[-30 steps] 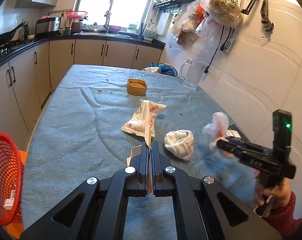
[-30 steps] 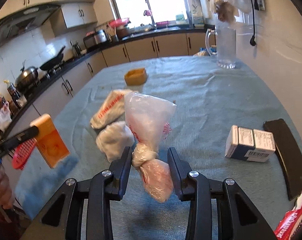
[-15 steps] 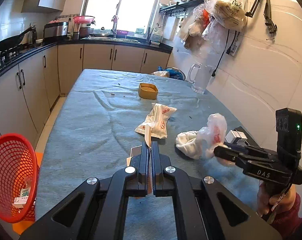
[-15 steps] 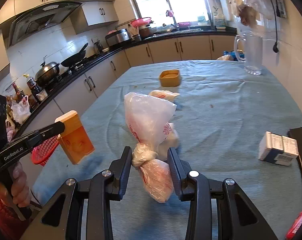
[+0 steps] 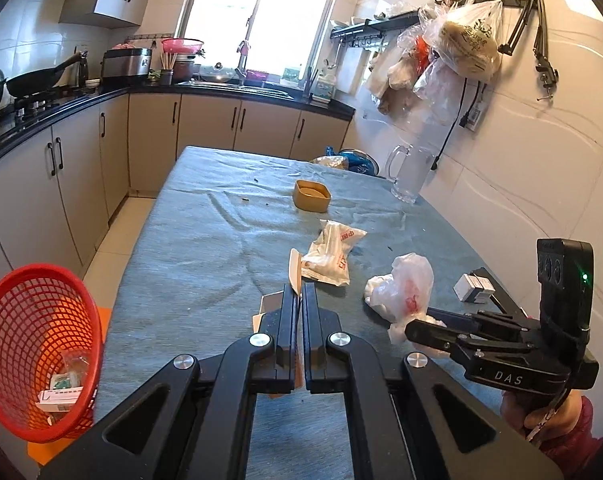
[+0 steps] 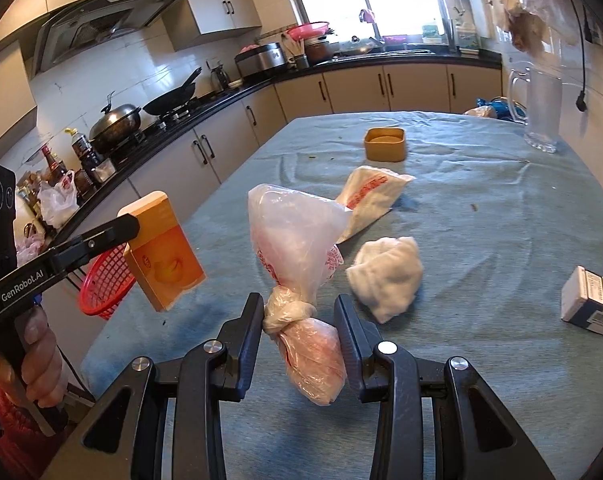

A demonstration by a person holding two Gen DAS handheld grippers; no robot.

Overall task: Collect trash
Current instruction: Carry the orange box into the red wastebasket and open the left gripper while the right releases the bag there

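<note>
My left gripper (image 5: 299,292) is shut on a flat orange carton (image 6: 161,248), which shows only edge-on in the left wrist view and hangs above the table's left edge. My right gripper (image 6: 299,312) is shut on a knotted clear plastic bag (image 6: 297,240) with red print, held off the table. In the left wrist view that bag (image 5: 405,288) hangs at the right gripper (image 5: 413,328). A red mesh basket (image 5: 33,344) with some trash in it stands on the floor left of the table. A white printed wrapper (image 6: 371,196) and a crumpled white wad (image 6: 385,276) lie on the cloth.
The table (image 5: 205,248) is covered by a grey-blue cloth. On it stand a tan container (image 5: 311,196), a glass pitcher (image 5: 407,176) by the wall, and a small white box (image 6: 589,300). Cabinets and a stove line the left side. A hand (image 6: 37,360) holds the left gripper.
Both grippers have moved left toward the table's edge, carrying the carton and the bag. The red basket now shows larger and nearer in the left wrist view.
</note>
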